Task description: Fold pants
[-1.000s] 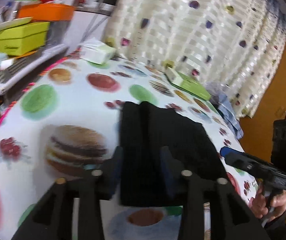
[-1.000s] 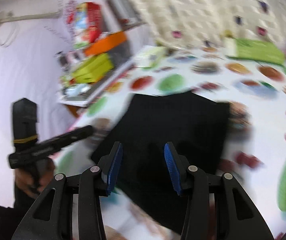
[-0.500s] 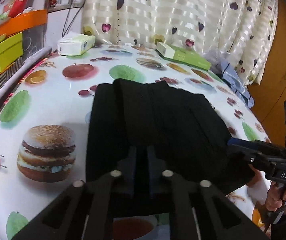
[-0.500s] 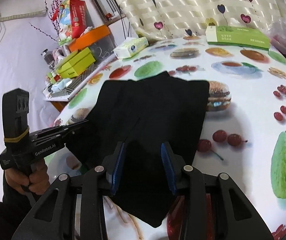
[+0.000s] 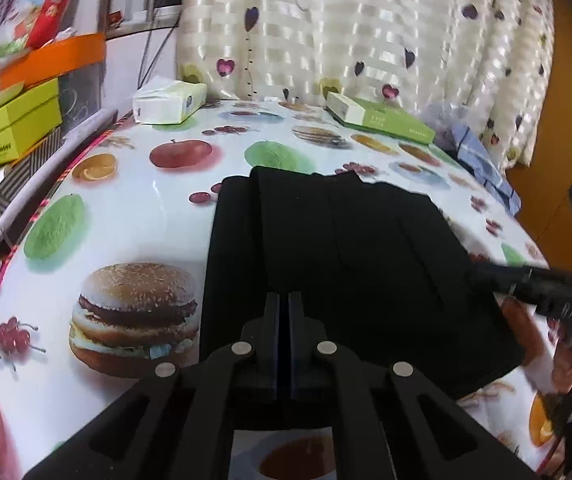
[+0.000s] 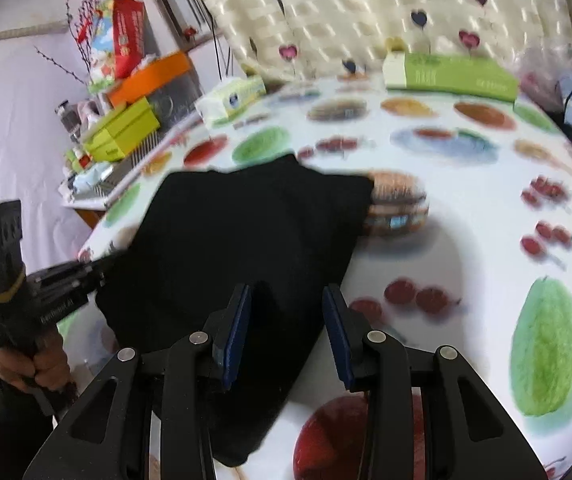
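The black pants lay folded flat on the worktop, over its printed fruit and burgers, near the front edge. The left gripper had just closed; its jaws were pinched together on the near hem of the pants. The right gripper stood part open over the pants' right near corner, cloth between its blue pads but not pressed by them. A green box sat by the curtain.

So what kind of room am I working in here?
Most likely a home dining or living room: heart-print curtain, a table under a food-print tablecloth, a tissue box, and cluttered boxes alongside.
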### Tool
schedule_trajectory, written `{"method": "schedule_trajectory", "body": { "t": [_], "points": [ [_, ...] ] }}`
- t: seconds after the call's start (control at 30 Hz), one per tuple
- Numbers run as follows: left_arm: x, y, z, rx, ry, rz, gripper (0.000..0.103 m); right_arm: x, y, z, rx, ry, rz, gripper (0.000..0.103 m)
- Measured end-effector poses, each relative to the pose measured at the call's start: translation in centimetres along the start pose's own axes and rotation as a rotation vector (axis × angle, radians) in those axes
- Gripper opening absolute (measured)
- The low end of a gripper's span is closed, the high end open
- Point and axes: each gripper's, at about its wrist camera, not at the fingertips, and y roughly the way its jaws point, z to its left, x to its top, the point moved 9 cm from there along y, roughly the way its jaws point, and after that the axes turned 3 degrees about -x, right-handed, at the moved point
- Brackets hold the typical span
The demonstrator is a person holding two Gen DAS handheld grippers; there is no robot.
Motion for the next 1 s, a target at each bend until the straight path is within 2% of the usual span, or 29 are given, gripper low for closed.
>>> {"method": "schedule_trajectory", "body": {
  "t": [0.03, 0.13, 0.2, 0.3, 0.37, 0.47, 0.57, 0.67, 0.77, 0.83, 1.0],
  "points": [
    [0.0, -0.1, 0.0, -0.006, 0.007, 0.003, 0.007, 0.2, -0.3, 0.1, -0.001, -0.010, -0.009, 0.039],
    [0.7, -1.5, 0.4, -0.048, -0.031, -0.026, 0.007, 0.0, -0.3, 1.2, 0.013, -0.056, -0.001, 0.026],
    [1.4, -2.8, 1.0, -0.016, -0.041, -0.071, 0.007, -0.6, 0.1, 2.0, 0.025, -0.082, 0.014, 0.026],
    [2.4, -4.1, 0.7, -0.060, -0.064, -0.110, 0.007, -2.0, 1.5, 2.6, 0.000, -0.141, 0.070, 0.026],
    [3.1, -4.0, -0.3, -0.073, -0.038, -0.120, 0.007, -1.7, 1.4, 2.6, 0.000, -0.147, 0.061, 0.026],
    [4.2, -2.3, -1.4, -0.086, -0.007, -0.105, 0.007, 0.4, 0.8, 2.4, -0.003, -0.129, 0.016, 0.026],
    [5.3, 0.3, -1.5, -0.068, 0.017, -0.062, 0.007, 2.6, 1.5, 1.8, -0.017, -0.118, -0.005, 0.026],
    [6.0, 2.8, -0.9, -0.036, 0.031, -0.017, 0.007, 3.9, 3.4, 1.0, -0.046, -0.105, 0.020, 0.026],
    [5.2, 5.0, -0.2, 0.000, 0.045, 0.049, 0.008, 3.5, 5.7, -0.2, -0.072, -0.093, 0.084, 0.026],
    [4.8, 5.3, -0.3, 0.000, 0.066, 0.047, 0.008, 3.3, 6.1, -0.4, -0.065, -0.094, 0.079, 0.026],
    [4.5, 2.8, -0.3, -0.018, 0.053, 0.020, 0.008, 2.1, 3.0, 0.3, -0.051, -0.098, 0.059, 0.026]
  ]
}}
